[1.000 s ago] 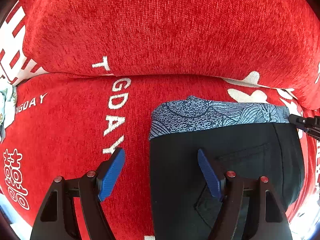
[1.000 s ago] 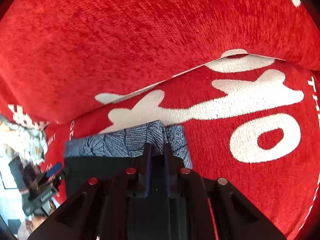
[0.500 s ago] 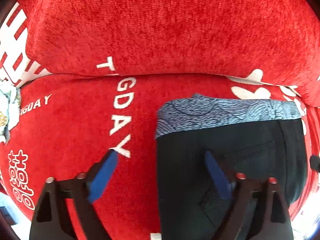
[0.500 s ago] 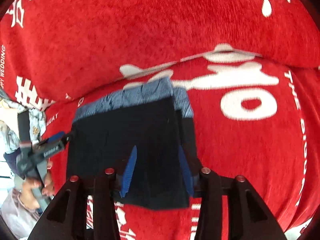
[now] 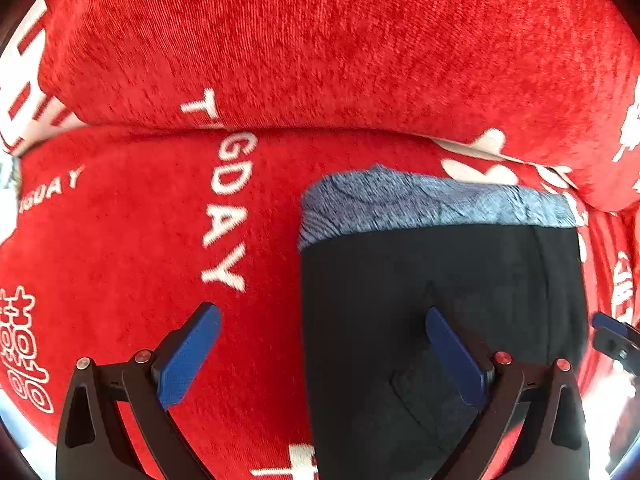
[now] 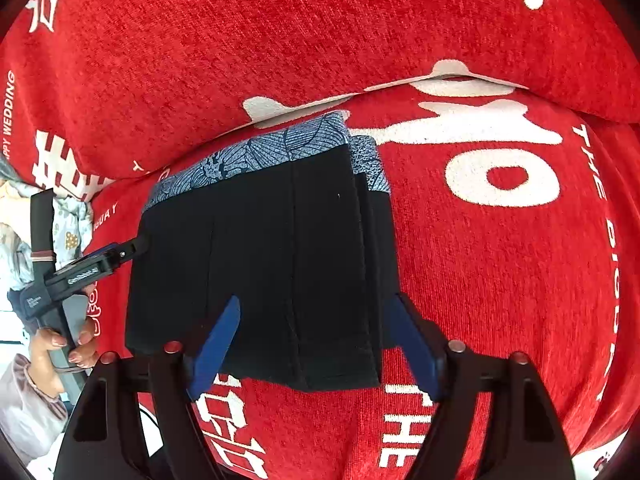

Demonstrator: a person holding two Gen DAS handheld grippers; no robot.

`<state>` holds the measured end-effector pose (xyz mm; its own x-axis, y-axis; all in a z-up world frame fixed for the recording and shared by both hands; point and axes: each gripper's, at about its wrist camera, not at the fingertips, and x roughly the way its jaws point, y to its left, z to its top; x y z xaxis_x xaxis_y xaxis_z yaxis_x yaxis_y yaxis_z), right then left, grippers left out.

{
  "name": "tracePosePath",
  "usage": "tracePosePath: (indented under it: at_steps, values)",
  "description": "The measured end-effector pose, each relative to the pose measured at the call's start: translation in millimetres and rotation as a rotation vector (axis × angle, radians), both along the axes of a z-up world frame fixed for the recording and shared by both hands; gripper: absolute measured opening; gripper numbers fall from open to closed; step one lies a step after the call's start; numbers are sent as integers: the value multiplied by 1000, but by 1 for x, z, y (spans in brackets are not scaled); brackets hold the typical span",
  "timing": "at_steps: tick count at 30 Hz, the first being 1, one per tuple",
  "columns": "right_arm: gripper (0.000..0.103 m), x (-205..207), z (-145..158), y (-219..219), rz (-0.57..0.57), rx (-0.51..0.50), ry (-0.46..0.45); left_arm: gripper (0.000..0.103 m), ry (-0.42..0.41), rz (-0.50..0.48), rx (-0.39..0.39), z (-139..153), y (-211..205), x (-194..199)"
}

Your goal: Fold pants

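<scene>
The left gripper (image 5: pixel 322 354) is seen spread wide above the red cover (image 5: pixel 120 240), its jaws having just opened; the folded black pants (image 6: pixel 260 264) lie flat there; the right gripper (image 6: pixel 316 346), likewise just opened, grips nothing.

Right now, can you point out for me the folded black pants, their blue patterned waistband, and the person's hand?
folded black pants (image 6: pixel 256 264): right wrist view, middle of the top layer.
blue patterned waistband (image 6: pixel 256 156): right wrist view, middle of the band.
person's hand (image 6: pixel 52 350): right wrist view, fingers around the handle.

1 folded pants (image 6: pixel 260 264), 2 grippers (image 6: pixel 312 344) (image 5: pixel 320 356), 1 red cloth (image 6: pixel 500 280), 1 hand (image 6: pixel 60 352)
</scene>
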<state>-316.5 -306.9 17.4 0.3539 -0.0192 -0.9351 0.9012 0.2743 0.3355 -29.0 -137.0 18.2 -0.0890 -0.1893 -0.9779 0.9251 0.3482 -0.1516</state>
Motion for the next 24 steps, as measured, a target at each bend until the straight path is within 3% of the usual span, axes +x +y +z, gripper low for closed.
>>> tracePosePath:
  at_steps: [8,12,17,24]
  values:
    - [84,-16,-18,-4,-16,63,-27,103,160,-60,20,-10,12,-5]
    - [84,-27,-31,-13,-37,105,-56,103,243,-39,29,-18,8,-3]
    - [84,-34,-49,-30,-49,163,-162,103,339,-16,46,-34,8,0]
    - [84,-43,-81,-51,-61,262,-315,103,382,-60,29,-43,-2,-14]
